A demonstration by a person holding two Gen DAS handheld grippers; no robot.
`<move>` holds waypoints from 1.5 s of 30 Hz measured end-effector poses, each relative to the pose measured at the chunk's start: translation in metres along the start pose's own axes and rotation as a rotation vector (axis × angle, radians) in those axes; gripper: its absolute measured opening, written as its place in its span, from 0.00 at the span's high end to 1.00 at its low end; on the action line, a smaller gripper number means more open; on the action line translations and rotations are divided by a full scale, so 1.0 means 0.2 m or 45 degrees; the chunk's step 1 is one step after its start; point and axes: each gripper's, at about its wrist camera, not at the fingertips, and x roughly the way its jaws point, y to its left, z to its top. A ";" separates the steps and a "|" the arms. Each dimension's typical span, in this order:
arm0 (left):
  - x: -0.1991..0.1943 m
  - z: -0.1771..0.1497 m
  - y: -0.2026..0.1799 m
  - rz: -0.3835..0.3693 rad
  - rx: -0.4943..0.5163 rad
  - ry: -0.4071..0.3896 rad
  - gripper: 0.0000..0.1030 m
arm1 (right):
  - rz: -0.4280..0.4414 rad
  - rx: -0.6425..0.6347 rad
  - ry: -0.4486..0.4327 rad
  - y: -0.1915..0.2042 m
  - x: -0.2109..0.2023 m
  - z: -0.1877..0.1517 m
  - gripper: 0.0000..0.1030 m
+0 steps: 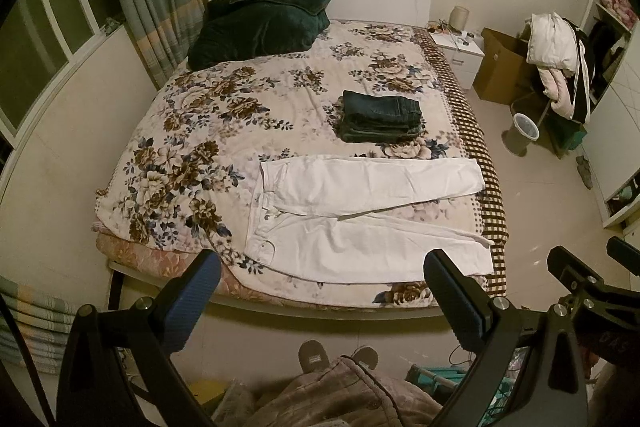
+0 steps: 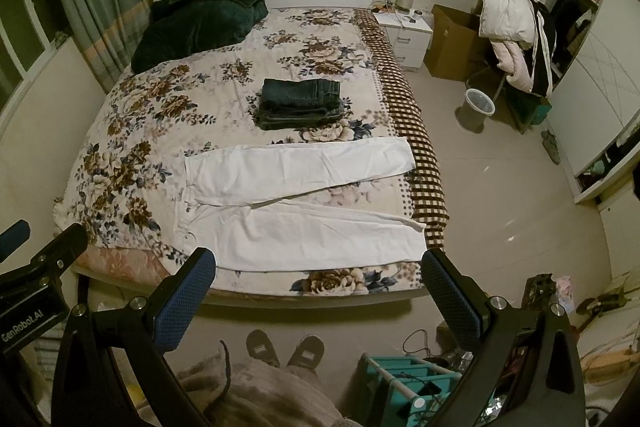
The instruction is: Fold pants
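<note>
Both sets of jaws wide apart, holding nothing. Left gripper [image 1: 322,291] and right gripper [image 2: 318,287] hang high above the foot edge of the bed [image 1: 280,301], side by side, well clear of the cloth.

White pants [image 1: 360,211] lie flat across the near part of the bed: waistband toward the left, legs running right and splayed in a narrow V, cuffs ending near the checked border [image 1: 486,187]. Not folded yet. A stack of dark folded pants [image 1: 380,115] sits further up the bed, apart from the white pair. Dark green blanket [image 1: 256,19] is heaped at the headboard, out of the way.

Likely first step: fold leg onto leg.
- Left takes the near corner of the waistband, right takes the near leg's cuff [image 2: 416,231]. Pinch at the edges, single layer only, don't catch the floral bedspread [image 1: 200,131] underneath.
- Lift both ends level and carry the near leg over onto the far leg [image 2: 312,163]; match outer seams and cuffs before letting go.
- Keep light tension between the two grips so the leg doesn't sag or crease mid-span.
- Risk: near cuff lies close to the bed's corner and could slide off if dragged rather than lifted.
</note>
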 end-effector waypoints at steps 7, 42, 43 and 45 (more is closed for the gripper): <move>0.01 0.01 -0.01 -0.008 0.004 0.010 0.00 | -0.007 -0.002 0.000 0.00 0.00 0.00 0.00; 0.01 -0.01 -0.02 -0.008 0.019 -0.012 0.00 | 0.004 -0.001 0.001 -0.01 -0.03 0.00 0.00; 0.01 -0.01 -0.02 -0.006 0.020 -0.013 0.00 | 0.002 -0.001 0.000 0.00 -0.03 0.00 0.00; 0.01 -0.02 -0.03 -0.010 0.023 -0.014 0.00 | 0.000 -0.001 0.001 0.00 -0.03 0.00 0.00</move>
